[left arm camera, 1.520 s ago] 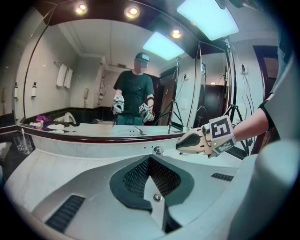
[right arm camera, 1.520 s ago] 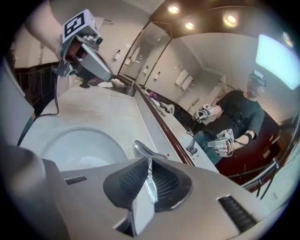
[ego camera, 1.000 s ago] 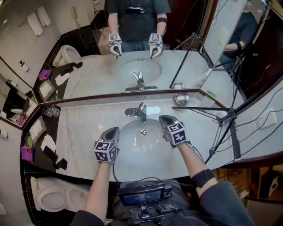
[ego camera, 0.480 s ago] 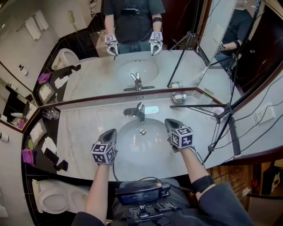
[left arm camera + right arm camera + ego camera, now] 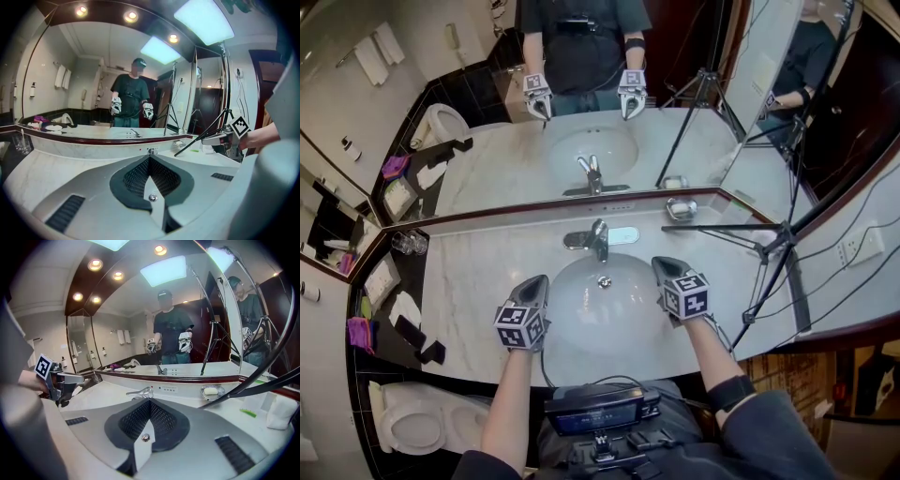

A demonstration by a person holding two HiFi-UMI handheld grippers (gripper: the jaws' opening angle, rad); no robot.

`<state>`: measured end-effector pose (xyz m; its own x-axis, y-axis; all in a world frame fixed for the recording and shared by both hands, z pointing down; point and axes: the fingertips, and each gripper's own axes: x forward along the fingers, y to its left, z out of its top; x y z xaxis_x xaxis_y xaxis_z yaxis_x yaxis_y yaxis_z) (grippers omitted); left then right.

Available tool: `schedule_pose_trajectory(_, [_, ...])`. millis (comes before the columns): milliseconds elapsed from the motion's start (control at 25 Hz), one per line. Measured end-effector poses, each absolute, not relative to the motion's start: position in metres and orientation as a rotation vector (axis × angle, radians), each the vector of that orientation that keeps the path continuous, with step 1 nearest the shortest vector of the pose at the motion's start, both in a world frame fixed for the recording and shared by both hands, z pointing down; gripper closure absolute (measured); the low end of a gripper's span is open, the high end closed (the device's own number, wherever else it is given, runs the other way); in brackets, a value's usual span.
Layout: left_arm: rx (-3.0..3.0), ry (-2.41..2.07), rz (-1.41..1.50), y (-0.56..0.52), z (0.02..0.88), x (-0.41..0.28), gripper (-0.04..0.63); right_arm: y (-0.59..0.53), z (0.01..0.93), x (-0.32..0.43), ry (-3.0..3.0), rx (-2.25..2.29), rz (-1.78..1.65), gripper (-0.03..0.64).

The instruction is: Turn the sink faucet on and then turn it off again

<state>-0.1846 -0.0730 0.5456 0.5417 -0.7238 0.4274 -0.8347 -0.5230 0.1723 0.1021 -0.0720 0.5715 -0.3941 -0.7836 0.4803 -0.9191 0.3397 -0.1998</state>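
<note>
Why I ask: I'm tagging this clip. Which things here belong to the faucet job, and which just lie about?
Job in hand: faucet, sink basin, left claw and right claw, both shut and empty.

Lying about: soap dish, drinking glasses, tripod.

White marble, silver metal, grey tools

The desk (image 5: 469,281) is white marble with faint grey veins, the sink basin (image 5: 591,307) plain white, the faucet (image 5: 598,236) shiny silver. The left hand-held gripper (image 5: 542,279) and right hand-held gripper (image 5: 657,263) are grey with black-and-white square-marker cubes. The mirror trim (image 5: 506,214) is dark red and the tripod (image 5: 773,248) black.
</note>
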Motion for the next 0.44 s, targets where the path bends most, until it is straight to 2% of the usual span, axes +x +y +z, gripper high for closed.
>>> schedule_pose_trajectory(440, [2.420, -1.290, 0.420, -0.0823, 0.5455, -0.1866, 0.594, -0.0794, 0.5749, 0.0985, -2.311, 1.497, 0.640, 0.601])
